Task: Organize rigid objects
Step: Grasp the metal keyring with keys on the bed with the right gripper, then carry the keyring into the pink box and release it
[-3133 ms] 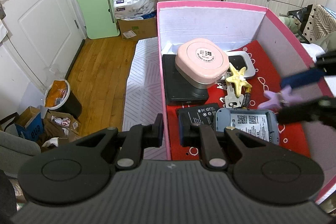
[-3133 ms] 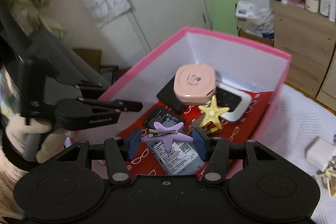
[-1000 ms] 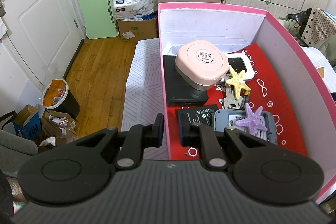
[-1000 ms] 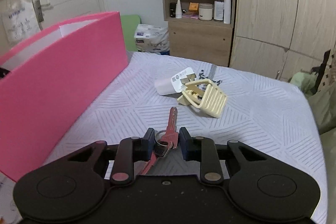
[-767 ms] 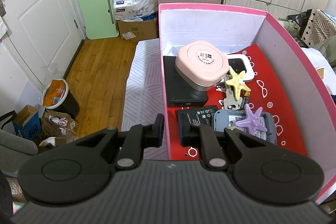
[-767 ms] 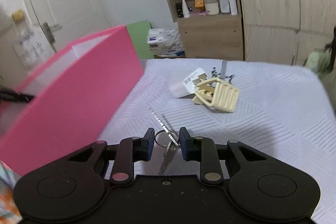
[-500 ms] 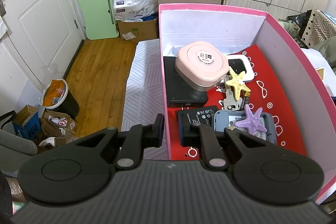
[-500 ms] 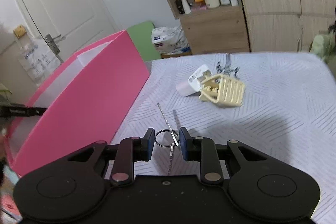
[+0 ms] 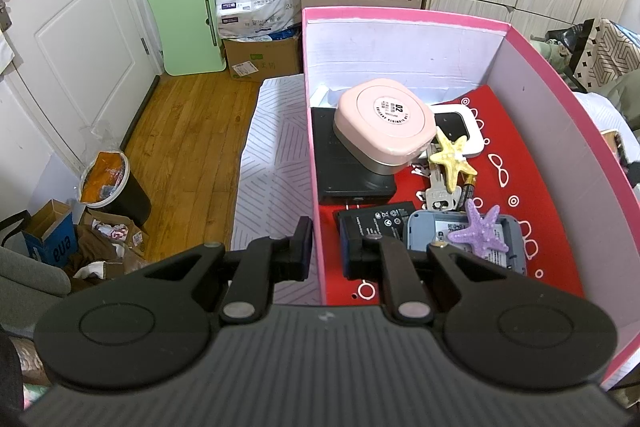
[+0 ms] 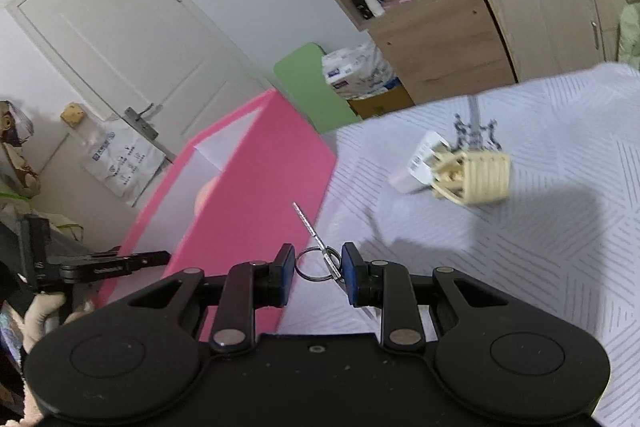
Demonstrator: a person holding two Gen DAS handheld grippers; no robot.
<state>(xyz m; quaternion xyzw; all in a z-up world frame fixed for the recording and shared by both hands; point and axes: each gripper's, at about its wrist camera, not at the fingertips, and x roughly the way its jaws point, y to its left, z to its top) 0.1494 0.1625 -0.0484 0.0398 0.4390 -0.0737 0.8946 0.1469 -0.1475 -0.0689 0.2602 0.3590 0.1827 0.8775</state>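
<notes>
Left wrist view: left tongs (image 9: 325, 247) clamped on the near-left wall of the pink box (image 9: 404, 15), one finger outside, one inside. Box holds a pink case (image 9: 384, 125) on a black device (image 9: 352, 167), yellow starfish (image 9: 452, 161), purple starfish (image 9: 478, 233) on a blue-grey device (image 9: 424, 233), and a white router (image 9: 460, 123).

Right wrist view: right tongs (image 10: 318, 269) clamped on a key ring (image 10: 314, 265), key blade (image 10: 306, 221) sticking up, held off the bedspread (image 10: 560, 267) just beside the box's outer wall. Cream hair claw (image 10: 476, 179) and white charger (image 10: 416, 167) lie further back, blurred.
</notes>
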